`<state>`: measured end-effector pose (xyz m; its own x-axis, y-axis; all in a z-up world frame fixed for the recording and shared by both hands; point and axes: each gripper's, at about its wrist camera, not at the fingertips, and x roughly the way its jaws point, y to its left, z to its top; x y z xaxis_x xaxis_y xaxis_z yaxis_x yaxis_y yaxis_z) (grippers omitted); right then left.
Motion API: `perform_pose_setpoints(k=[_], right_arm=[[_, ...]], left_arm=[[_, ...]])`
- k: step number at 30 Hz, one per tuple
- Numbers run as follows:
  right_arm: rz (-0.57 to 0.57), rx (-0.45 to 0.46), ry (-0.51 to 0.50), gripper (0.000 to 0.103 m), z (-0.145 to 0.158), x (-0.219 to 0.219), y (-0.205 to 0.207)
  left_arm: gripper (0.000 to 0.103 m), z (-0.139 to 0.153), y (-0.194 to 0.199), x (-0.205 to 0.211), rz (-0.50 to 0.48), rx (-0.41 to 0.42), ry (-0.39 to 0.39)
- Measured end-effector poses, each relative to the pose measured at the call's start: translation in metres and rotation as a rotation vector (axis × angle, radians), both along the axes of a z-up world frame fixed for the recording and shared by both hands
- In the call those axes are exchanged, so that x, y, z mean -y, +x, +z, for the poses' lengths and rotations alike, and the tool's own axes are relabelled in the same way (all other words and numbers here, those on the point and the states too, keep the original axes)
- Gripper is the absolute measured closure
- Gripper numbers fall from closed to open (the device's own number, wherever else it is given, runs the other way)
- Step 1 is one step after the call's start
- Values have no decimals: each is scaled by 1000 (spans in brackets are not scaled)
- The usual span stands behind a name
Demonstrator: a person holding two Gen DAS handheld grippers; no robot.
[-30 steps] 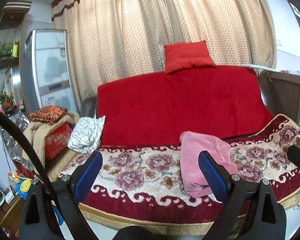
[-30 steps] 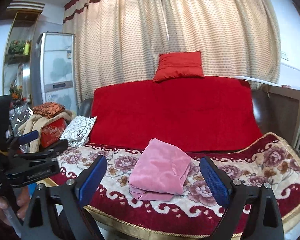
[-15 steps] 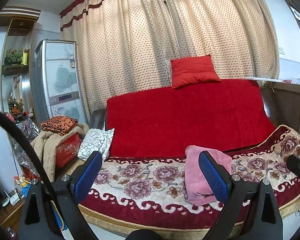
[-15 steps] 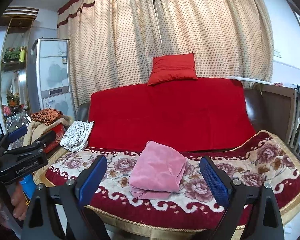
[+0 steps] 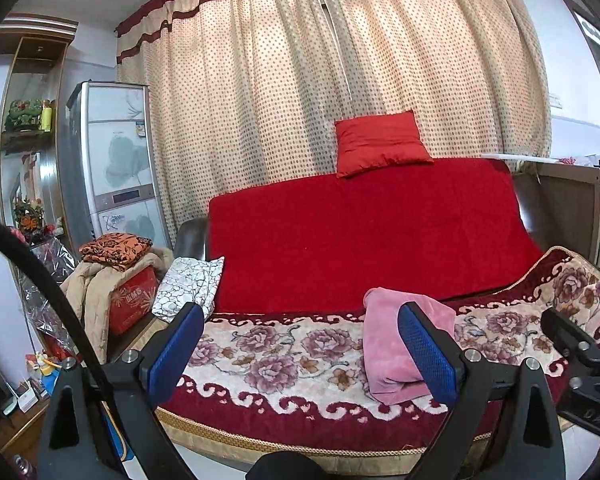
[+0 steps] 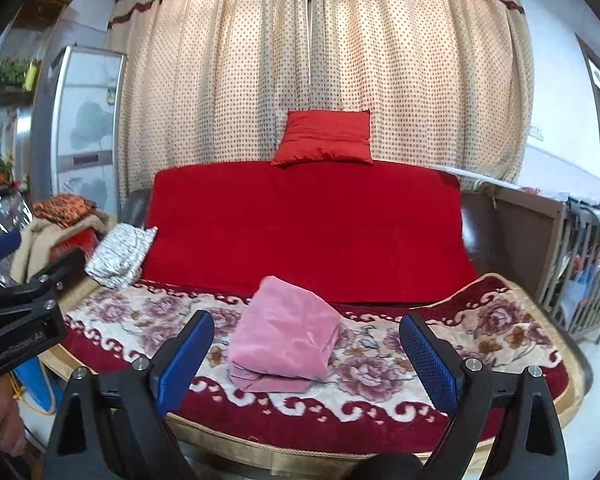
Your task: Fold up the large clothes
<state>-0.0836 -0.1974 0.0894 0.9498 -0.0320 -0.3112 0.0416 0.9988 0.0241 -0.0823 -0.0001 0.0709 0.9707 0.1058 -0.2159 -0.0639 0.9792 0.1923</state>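
A folded pink garment (image 5: pixel 384 344) (image 6: pixel 284 336) lies in a thick bundle on the flowered sofa cover (image 5: pixel 276 360) (image 6: pixel 480 336). My left gripper (image 5: pixel 300 352) is open and empty, held back from the sofa's front edge, with the bundle behind its right finger. My right gripper (image 6: pixel 306 358) is open and empty too, standing off from the sofa with the pink bundle centred between its blue pads. The left gripper's body (image 6: pixel 20 320) shows at the left edge of the right wrist view.
A red throw covers the sofa back (image 6: pixel 308 224) with a red cushion (image 6: pixel 324 138) on top. A white patterned pillow (image 5: pixel 188 286) and a pile of clothes (image 5: pixel 112 256) sit at the left. A fridge (image 5: pixel 112 168), dotted curtains (image 6: pixel 320 60) and a wooden crib (image 6: pixel 580 264) surround the sofa.
Both grippers have pulled back from the sofa and tilted up, so more curtain and ceiling shows. The pink bundle lies where it was; both stay open.
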Motion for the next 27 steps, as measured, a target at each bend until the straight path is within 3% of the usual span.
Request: perform_pose_setpoints(k=[27], right_arm=[[-19, 38, -35, 7, 9, -12, -10]], left_arm=[[5, 5, -12, -5, 7, 33, -9]])
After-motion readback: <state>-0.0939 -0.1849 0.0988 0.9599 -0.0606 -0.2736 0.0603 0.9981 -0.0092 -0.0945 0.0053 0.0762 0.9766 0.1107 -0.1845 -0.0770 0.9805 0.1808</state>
